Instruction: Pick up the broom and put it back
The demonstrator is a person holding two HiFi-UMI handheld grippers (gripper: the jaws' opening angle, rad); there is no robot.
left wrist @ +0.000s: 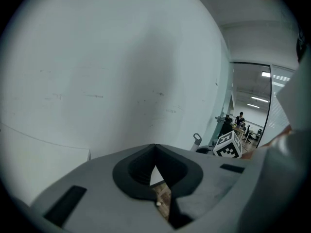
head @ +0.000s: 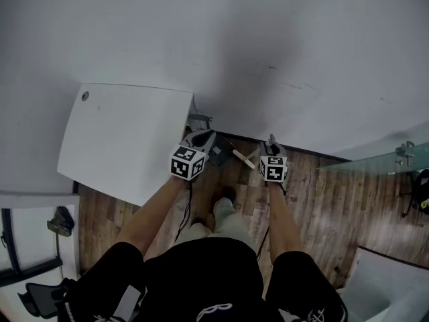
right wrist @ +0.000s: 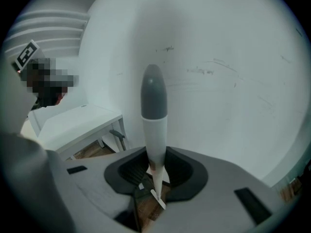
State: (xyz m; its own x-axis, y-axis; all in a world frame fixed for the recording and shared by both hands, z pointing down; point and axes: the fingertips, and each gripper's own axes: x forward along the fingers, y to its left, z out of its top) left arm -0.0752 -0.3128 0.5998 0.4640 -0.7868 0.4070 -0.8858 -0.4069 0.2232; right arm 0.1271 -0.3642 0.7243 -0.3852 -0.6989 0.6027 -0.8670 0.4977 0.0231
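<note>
The long white-handled broom (right wrist: 154, 130), topped by a rounded grey end cap (right wrist: 153, 93), is clamped in the right tool (right wrist: 155, 171), whose jaws are pressed on the thin stretch of the handle below the cap. The handle is held close to upright, with the cap toward twelve o'clock in the right gripper view. This is judged to let it be carried clear of the brown wooden plank floor (head: 322, 193) and stood against the plain white wall (head: 268, 59) ahead at twelve o'clock. In the head view a short white stretch, judged to be the same handle, is seen at about nine o'clock of the right tool. The broom's head cannot be made out.

The left tool (left wrist: 155, 152) is closed tip on tip, with nothing between its jaws. It is carried beside the right tool, at its nine o'clock, apparently in reserve to steady the handle. The white rectangular desk (head: 120, 139) stands at ten o'clock of both tools, against the wall. The corner between desk and wall is judged to be where the broom belongs. The pick-up is judged done; the putting back is not yet done.
</note>
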